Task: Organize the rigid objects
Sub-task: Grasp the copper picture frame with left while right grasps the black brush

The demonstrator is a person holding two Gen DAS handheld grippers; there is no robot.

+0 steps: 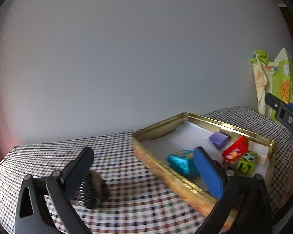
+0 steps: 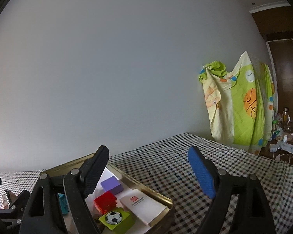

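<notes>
Left wrist view first. Your left gripper (image 1: 144,167) has its jaws spread wide with nothing between them; the black finger (image 1: 78,172) sits over the checked tablecloth (image 1: 117,152) and the finger with the blue pad (image 1: 208,172) overlaps the near wall of the gold tin (image 1: 230,126). The tin lies open on the cloth, lined with white paper. Inside it you can see a turquoise block (image 1: 180,161), a purple block (image 1: 218,139), a red block (image 1: 236,149) tilted on edge, and a green block (image 1: 247,163) with a football on its top face. The red and green blocks sit close together at the tin's right end; the turquoise one is apart, nearer the gripper. A dark object with a coiled wire edge (image 1: 93,189) lies on the cloth just beyond the black finger, too blurred to identify. Your right gripper (image 1: 283,113) enters at the right edge; its jaws cannot be read from here. A green and cream patterned cloth (image 1: 273,83) hangs against the wall behind.

Right wrist view. Your right gripper (image 2: 148,172) is open and holds nothing. Its black finger (image 2: 94,172) is above the tin (image 2: 160,195); the blue-padded finger (image 2: 201,174) is over bare tablecloth (image 2: 175,152). In the tin: purple block (image 2: 111,185), red block (image 2: 105,200), green football block (image 2: 117,221), a sliver of the turquoise block (image 2: 63,204), and a white card (image 2: 140,204) touching the right wall. The patterned cloth (image 2: 240,107) hangs beyond the table.
</notes>
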